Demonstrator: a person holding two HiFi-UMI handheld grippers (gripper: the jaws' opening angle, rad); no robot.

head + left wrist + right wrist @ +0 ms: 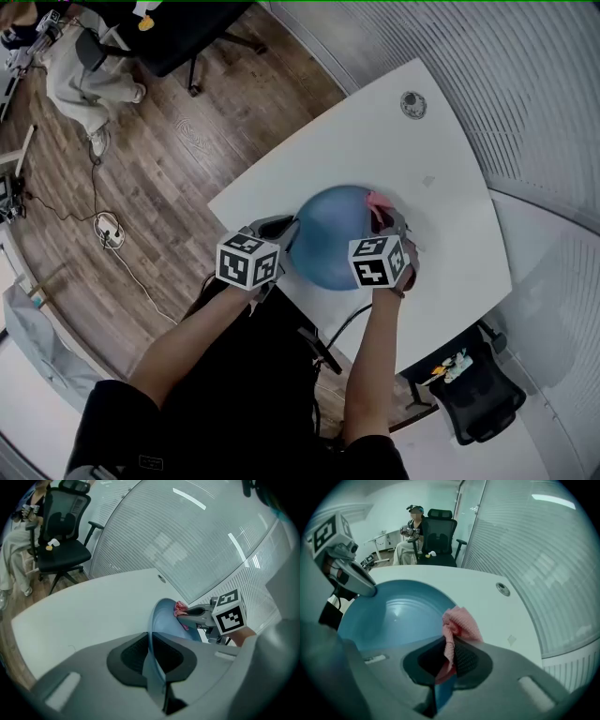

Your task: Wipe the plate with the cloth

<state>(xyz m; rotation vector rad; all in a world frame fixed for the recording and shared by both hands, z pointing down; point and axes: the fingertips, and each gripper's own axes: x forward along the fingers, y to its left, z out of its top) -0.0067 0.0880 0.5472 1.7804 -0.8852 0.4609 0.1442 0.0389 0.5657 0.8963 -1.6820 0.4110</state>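
Left gripper (pixel 152 663) and right gripper (pixel 447 663) on one blue plate (pixel 328 242), over the near edge of a white table (pixel 375 131).
Left gripper: jaws clamped on the plate's near-left rim, the rim running edge-on between the pads. Right gripper: jaws pinched on a pink cloth (pixel 460 623), bunched end poking past the tips at the plate's far-right rim, hollow face of the plate toward that gripper. On the table: round grommet (pixel 412 104) near the far edge. Beyond: black office chair (pixel 63 550), seated person (pixel 408 541), wood floor (pixel 187 141).
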